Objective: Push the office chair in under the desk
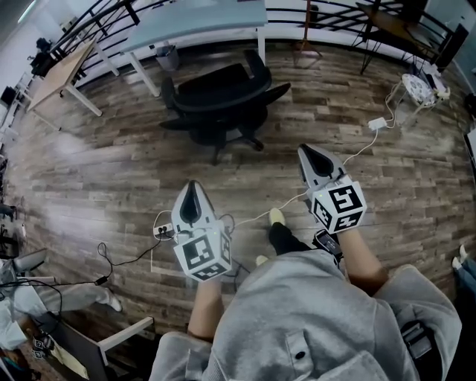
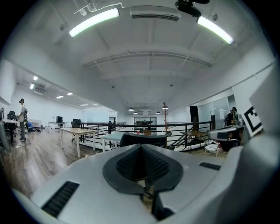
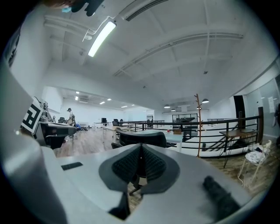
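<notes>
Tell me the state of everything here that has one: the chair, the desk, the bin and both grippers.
office chair: upright, out on the floor, not yet pushed in under the desk, untouched
desk: standing, no chair under it
waste bin: upright by a desk leg
left gripper: shut, empty, short of the chair
right gripper: shut, empty, short of the chair

Light wooden table [image 1: 63, 71] far ahead and left of the left gripper [image 1: 191, 184], grey waste bin [image 1: 167, 56] far ahead of it, white power strip [image 1: 377, 123] ahead-right of the right gripper [image 1: 305, 149], white cable [image 1: 253, 219] on the plank floor [image 1: 97, 164] between both, black railing [image 1: 312, 15] farthest ahead
</notes>
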Demonstrator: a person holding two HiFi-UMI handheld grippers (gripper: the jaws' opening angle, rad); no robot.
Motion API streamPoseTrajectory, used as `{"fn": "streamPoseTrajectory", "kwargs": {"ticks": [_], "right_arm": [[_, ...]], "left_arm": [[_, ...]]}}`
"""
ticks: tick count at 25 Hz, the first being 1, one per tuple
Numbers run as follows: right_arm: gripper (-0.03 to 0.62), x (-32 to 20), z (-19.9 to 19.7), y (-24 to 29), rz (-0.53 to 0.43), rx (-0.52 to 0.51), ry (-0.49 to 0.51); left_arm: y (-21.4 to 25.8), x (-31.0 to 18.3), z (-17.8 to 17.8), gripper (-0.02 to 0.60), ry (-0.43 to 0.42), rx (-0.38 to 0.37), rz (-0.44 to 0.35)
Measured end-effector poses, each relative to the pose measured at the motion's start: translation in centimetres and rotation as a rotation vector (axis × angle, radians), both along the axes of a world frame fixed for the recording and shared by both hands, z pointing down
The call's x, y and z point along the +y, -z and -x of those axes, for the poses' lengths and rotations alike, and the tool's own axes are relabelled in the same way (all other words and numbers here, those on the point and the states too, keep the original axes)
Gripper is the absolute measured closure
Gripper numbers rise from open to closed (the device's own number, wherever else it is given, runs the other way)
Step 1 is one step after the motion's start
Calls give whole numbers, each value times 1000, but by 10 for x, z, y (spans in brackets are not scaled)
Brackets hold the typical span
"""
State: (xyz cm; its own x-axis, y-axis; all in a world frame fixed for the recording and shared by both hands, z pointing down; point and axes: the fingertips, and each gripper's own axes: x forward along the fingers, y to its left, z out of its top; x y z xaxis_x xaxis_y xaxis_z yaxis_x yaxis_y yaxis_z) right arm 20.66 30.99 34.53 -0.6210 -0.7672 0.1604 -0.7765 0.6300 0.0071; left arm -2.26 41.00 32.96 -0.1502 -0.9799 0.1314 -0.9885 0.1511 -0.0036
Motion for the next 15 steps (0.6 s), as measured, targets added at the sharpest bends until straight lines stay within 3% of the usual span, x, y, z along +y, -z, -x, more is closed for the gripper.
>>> {"fn": "streamPoseTrajectory", "kwargs": {"ticks": [15], "right_arm": [[568, -85, 9, -12, -33, 75, 31]], "left_arm": [[-12, -85, 10, 566, 10, -29, 41]]}}
